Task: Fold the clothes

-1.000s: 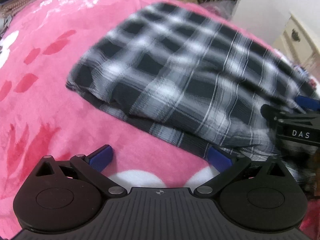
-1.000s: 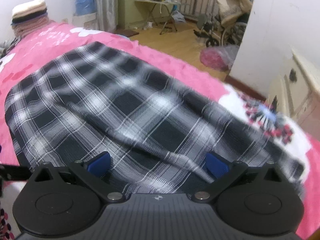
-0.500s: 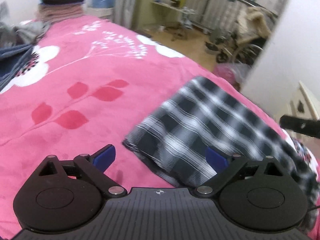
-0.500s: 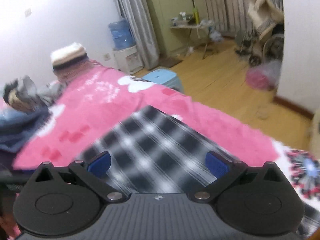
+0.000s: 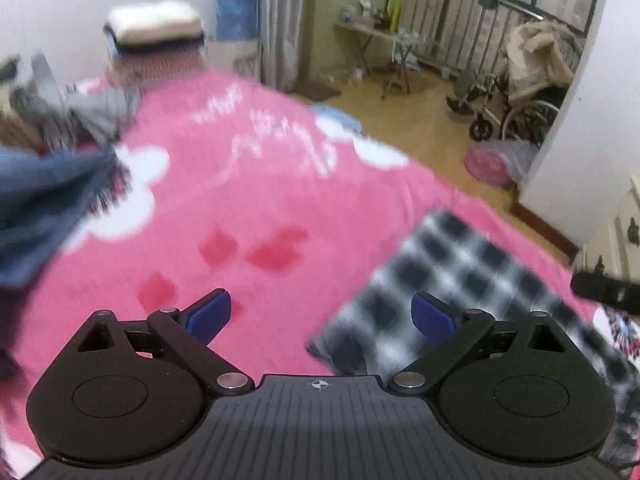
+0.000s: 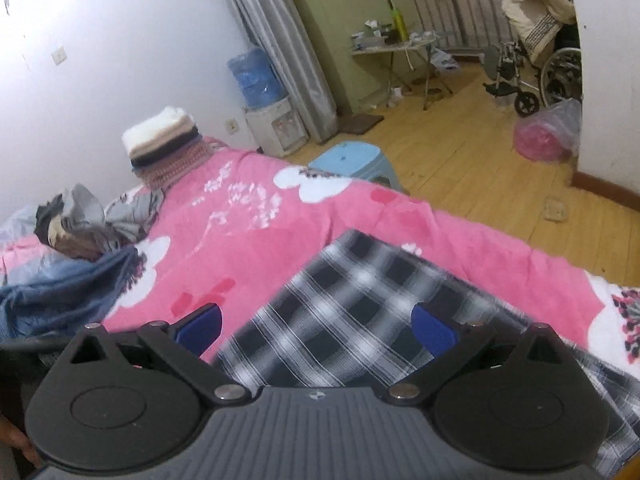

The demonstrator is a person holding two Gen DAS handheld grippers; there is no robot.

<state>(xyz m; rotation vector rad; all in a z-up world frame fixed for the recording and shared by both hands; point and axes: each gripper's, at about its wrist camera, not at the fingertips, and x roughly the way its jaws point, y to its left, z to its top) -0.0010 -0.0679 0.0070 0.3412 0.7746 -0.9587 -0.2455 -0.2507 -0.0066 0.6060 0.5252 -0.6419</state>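
A folded black-and-white plaid garment (image 6: pixel 360 312) lies flat on the pink floral blanket (image 6: pixel 240 240). In the left wrist view the plaid garment (image 5: pixel 460 280) sits to the lower right, blurred. My left gripper (image 5: pixel 320 314) is open above the pink blanket (image 5: pixel 240 200), left of the garment's edge, holding nothing. My right gripper (image 6: pixel 316 324) is open and raised over the near part of the plaid garment, with nothing between its blue pads. A dark part of the right gripper (image 5: pixel 604 290) shows at the right edge of the left wrist view.
A heap of unfolded clothes, with a blue garment (image 6: pixel 60 288) and grey pieces (image 6: pixel 92 216), lies at the bed's left. A stack of folded clothes (image 6: pixel 164 144) stands at the far end. Beyond the bed are a blue stool (image 6: pixel 352 160), wooden floor and a wheelchair (image 6: pixel 536 76).
Both grippers have lifted away from the plaid garment and tilted up, so the views now take in the room. The garment stays folded on the blanket. The left view has swung leftward.
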